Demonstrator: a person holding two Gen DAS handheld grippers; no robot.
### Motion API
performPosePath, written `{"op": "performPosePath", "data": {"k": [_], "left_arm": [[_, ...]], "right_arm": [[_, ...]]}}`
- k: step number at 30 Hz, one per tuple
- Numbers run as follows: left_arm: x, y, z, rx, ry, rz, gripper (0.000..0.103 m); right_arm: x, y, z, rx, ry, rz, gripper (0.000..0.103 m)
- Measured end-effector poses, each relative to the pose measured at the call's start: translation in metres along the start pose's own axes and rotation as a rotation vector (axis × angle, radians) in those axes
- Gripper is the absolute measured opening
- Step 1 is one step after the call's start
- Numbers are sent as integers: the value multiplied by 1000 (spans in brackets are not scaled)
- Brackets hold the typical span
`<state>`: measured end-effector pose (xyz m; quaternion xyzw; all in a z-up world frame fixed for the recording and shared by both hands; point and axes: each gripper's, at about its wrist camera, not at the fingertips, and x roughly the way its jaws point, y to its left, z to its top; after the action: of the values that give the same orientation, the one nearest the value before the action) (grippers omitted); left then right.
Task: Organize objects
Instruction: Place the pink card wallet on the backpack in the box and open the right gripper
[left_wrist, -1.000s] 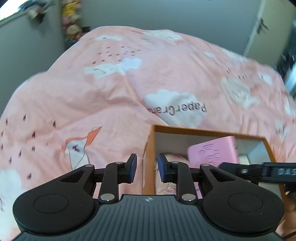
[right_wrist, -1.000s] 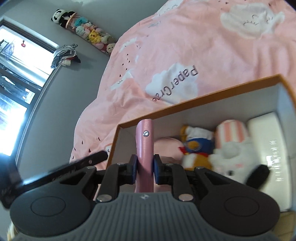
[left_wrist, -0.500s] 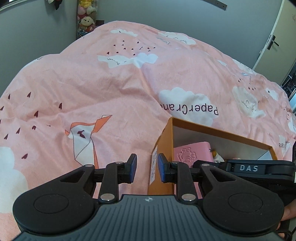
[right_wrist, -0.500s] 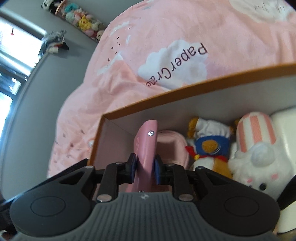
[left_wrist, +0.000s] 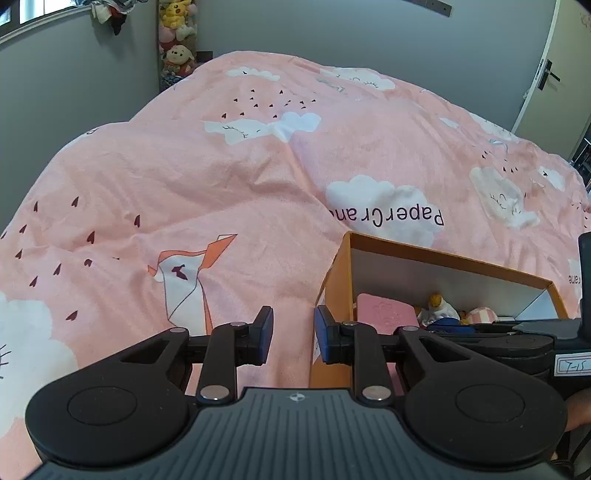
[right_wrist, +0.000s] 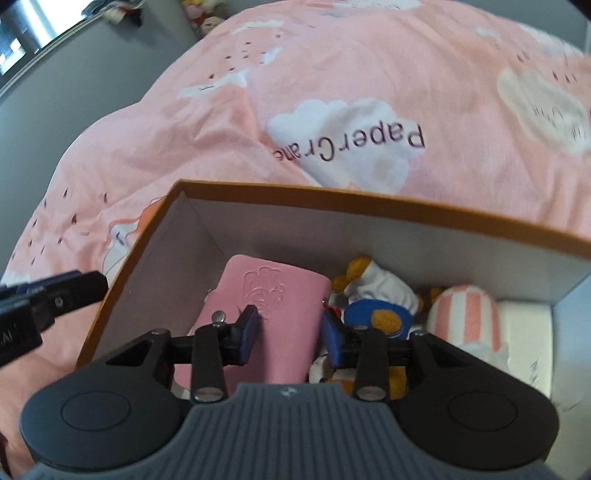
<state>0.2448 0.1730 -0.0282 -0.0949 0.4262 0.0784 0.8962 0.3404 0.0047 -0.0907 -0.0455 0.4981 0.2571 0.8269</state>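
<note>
Your right hand-held gripper (right_wrist: 290, 334) is opening above the pink wallet (right_wrist: 271, 306) in the box (right_wrist: 369, 210); its pads could snag it. Left hand-held gripper (left_wrist: 293, 334): parted, empty.

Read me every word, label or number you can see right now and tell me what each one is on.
"PaperCrane": printed on a white cloud of the pink bedcover, last letter cut off by the box.
"7-15": handwritten white label on the right gripper; the reading is uncertain.
Sticker on the orange box: too small to read.
Embossed mark on the pink wallet: no legible words.
</note>
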Motion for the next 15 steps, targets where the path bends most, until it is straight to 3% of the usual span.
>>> {"op": "performPosePath", "data": {"k": [3,6,10,13,15], "left_arm": [[-10,1,-2,2,-17,3,28],[-19,3,-6,-6,-27,-5,28],[-24,3,-13,-14,-34,-17,28],[-24,4,-16,-24,-22,-22,28],[-24,7,-18,-33,-17,-25,28]], "right_arm": [[-18,-1,-1,-26,-30,60,44],[-31,7,-10,-111,-1,106,55],[-27,27,-26,-280,42,52,57],[-19,40,-32,-392,63,18,66],[-14,43,-33,-427,79,3,67]]}}
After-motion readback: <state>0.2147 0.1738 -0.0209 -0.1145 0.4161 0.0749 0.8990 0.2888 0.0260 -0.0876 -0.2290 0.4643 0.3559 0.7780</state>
